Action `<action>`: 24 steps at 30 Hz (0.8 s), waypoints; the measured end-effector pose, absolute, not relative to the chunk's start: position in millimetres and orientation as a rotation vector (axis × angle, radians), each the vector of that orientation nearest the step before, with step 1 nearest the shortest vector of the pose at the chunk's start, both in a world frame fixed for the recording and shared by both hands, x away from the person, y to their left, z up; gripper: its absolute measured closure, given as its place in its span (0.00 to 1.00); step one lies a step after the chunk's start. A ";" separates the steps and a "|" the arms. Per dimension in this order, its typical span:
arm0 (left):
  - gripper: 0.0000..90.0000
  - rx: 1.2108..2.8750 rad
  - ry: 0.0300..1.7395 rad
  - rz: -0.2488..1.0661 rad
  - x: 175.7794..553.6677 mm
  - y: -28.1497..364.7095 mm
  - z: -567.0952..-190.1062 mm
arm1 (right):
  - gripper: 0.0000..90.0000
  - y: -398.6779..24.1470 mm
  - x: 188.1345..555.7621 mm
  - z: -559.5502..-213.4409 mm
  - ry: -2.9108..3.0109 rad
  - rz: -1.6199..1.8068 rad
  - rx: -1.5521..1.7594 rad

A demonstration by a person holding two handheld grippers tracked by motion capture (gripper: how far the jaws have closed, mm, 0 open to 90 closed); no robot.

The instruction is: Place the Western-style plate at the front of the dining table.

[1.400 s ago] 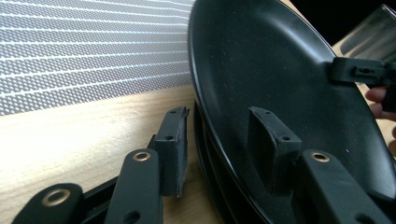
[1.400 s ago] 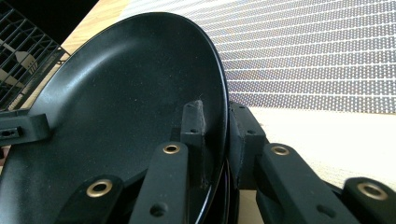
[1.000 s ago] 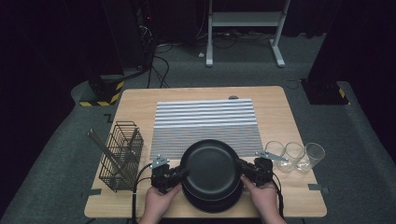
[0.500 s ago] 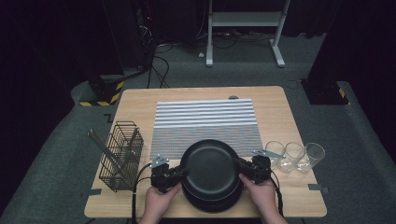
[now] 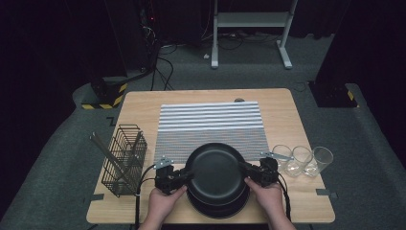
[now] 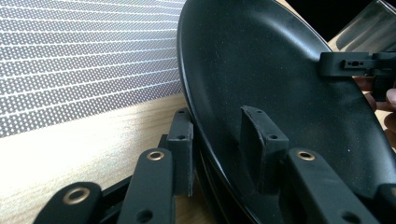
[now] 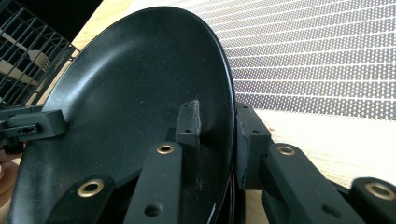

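Both grippers are clamped on the top plate [image 5: 216, 167] of a small black stack [image 5: 218, 203] at the near edge of the table [image 5: 143, 103]. The left gripper [image 5: 187, 175] has the plate's left rim between its jaws, one jaw over the inner face and one under the lip; the jaws stand only as far apart as the rim's thickness. The right gripper [image 5: 245, 168] does the same on the opposite rim. Over the last second its jaws have been working a little, out and back, with the rim between them throughout, so I judge that grip is being settled.

In the left gripper view the plate [image 6: 261, 74] stands clear of the dark edge of the stack [image 6: 210, 179] just beneath it, and in the right gripper view the plate [image 7: 135, 93] likewise sits above the rim of the stack [image 7: 232, 193]. So the step in hand looks like lifting the top plate off the pile, with the lift barely begun.

Beyond the plate lies a striped mat [image 5: 210, 125], touching or just under the plate's far edge. A wire rack [image 5: 125, 160] stands to the left, and three glasses [image 5: 302, 160] to the right, close to the right hand [image 5: 263, 194].

The next move, as I see it, calls for both hands to rise together and keep the plate level, then carry it forward to the mat or left to the rack; which one I cannot tell. An uneven lift could slip the rim from a jaw, and a swing to the right would risk the glasses.
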State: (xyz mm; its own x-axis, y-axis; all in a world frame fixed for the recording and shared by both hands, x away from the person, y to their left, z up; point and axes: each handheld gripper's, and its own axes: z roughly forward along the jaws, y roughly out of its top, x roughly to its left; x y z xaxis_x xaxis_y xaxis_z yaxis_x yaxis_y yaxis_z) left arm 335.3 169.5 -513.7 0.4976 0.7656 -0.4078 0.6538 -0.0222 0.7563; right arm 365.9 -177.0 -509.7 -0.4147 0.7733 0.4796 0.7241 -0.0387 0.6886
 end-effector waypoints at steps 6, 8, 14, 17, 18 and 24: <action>0.73 1.733 1.213 0.143 335.9 168.3 -513.6 | 0.84 -178.3 364.3 -509.0 2.130 1.476 1.674; 0.73 1.732 1.212 0.152 335.4 167.5 -512.9 | 0.84 -178.4 363.9 -508.9 2.127 1.476 1.674; 0.74 1.734 1.204 0.186 333.0 166.3 -508.7 | 0.85 -179.1 361.1 -505.3 2.105 1.502 1.668; 0.76 1.723 1.190 0.203 331.2 168.0 -505.1 | 0.86 -178.9 359.5 -502.9 2.094 1.514 1.664; 0.77 1.723 1.190 0.203 331.2 168.0 -505.1 | 0.86 -178.9 359.5 -502.9 2.094 1.514 1.664; 0.79 1.698 1.178 0.220 328.9 167.7 -500.8 | 0.88 -181.5 356.0 -497.8 2.071 1.554 1.662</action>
State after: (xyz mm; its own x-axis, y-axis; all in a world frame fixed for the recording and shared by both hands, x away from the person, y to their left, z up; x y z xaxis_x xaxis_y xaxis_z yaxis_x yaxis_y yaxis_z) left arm 328.9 167.7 -500.8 0.5062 0.7805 -0.3669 0.5955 -0.0086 0.8033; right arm 356.0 -181.5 -497.8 -0.4150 0.7593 0.5013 0.6938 -0.0924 0.7142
